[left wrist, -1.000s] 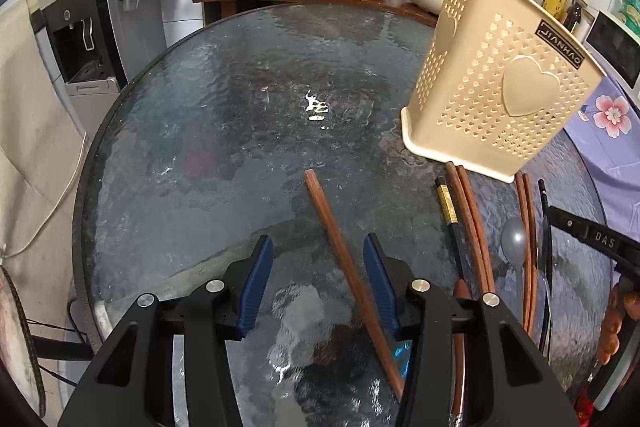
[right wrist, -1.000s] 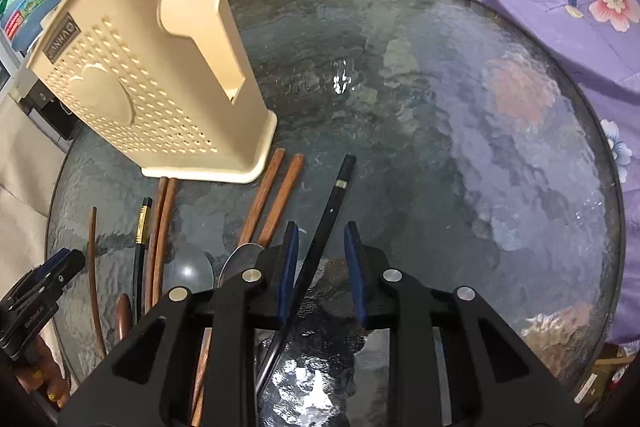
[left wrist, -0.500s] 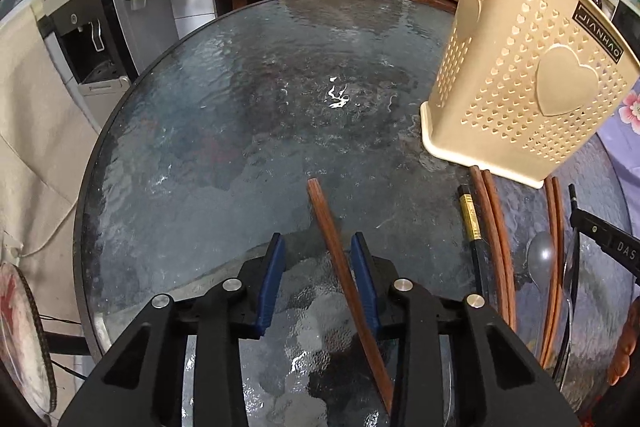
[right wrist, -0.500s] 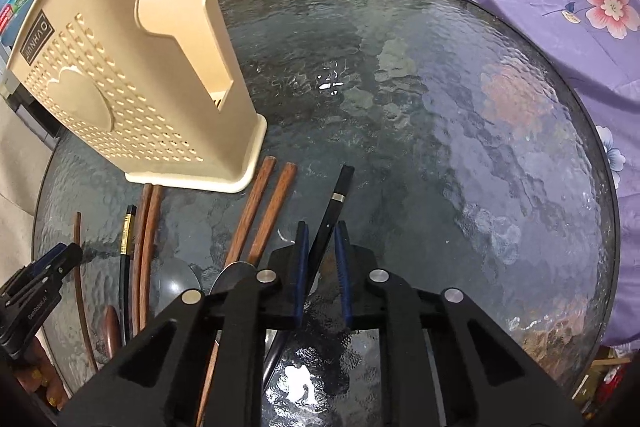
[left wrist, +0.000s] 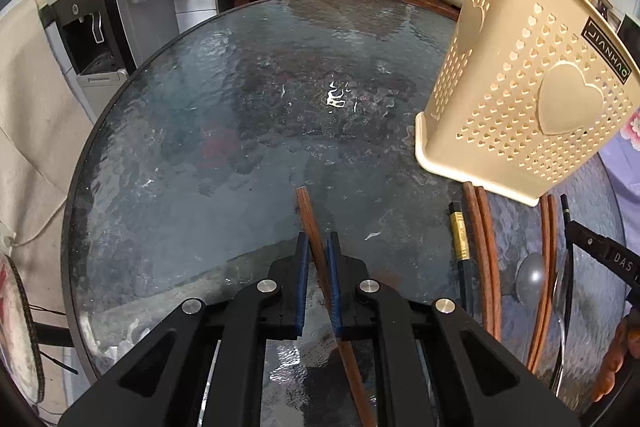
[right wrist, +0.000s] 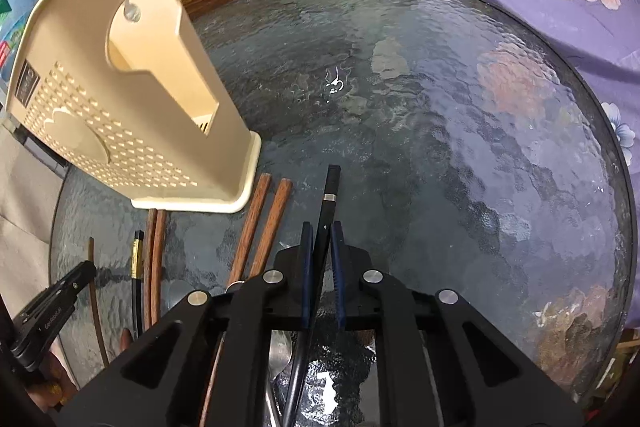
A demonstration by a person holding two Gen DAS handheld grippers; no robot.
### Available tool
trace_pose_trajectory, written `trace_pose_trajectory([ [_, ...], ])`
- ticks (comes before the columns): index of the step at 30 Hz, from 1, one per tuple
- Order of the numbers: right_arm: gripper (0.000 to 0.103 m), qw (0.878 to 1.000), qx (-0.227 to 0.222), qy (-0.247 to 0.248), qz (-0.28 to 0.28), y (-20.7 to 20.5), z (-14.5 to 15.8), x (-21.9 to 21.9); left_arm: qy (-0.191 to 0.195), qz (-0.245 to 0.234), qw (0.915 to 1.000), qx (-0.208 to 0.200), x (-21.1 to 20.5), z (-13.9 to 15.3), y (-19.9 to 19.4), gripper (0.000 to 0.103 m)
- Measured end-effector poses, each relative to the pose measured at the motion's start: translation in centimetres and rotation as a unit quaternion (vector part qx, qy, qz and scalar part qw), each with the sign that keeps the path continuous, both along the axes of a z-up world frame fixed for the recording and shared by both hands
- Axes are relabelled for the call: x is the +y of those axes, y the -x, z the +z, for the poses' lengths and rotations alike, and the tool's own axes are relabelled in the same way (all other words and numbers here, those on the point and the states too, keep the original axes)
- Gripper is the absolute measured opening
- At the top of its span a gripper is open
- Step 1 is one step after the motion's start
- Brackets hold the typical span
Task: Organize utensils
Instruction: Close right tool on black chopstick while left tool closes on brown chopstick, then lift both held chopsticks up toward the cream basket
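Little is sorted yet: the left gripper (left wrist: 318, 251) is clamped on a brown chopstick (left wrist: 310, 217) at lower centre, and the right gripper (right wrist: 322, 239) on a black chopstick (right wrist: 330, 193). Other chopsticks (right wrist: 260, 223) and a spoon (left wrist: 530, 277) lie on the table (left wrist: 200, 147) beside the holder (left wrist: 520, 99), which seems to hold nothing so far.

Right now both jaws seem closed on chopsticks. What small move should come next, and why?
Probably lift both a little off the glass table. The left gripper is shut on a brown chopstick and the right gripper on a black chopstick, both lying flat. The beige holder opens at the top, so they must rise first.
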State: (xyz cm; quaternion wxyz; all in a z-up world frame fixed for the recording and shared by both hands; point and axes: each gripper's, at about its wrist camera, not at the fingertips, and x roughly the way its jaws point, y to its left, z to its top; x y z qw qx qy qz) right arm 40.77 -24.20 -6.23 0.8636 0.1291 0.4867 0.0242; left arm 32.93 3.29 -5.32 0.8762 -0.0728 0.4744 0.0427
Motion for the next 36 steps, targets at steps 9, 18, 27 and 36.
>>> trace_pose_trajectory([
  [9,0.009,0.997,-0.06,-0.036,-0.013,0.5,1.1,-1.7,0.038,0.001,0.9988,-0.031,0.3,1.1,0.4,0.007],
  [18,0.008,0.987,-0.162,0.0,0.019,2.6,5.6,-0.3,0.043,-0.019,0.9941,-0.098,-0.8,5.3,2.1,0.007],
  [27,0.008,0.973,-0.223,0.007,0.05,5.0,9.8,-0.3,0.048,-0.039,0.9876,-0.144,-1.3,8.6,3.7,0.007],
  [36,0.004,0.967,-0.231,0.014,0.105,7.6,13.0,0.0,0.029,-0.059,0.9799,-0.188,-1.8,11.7,6.1,0.007],
])
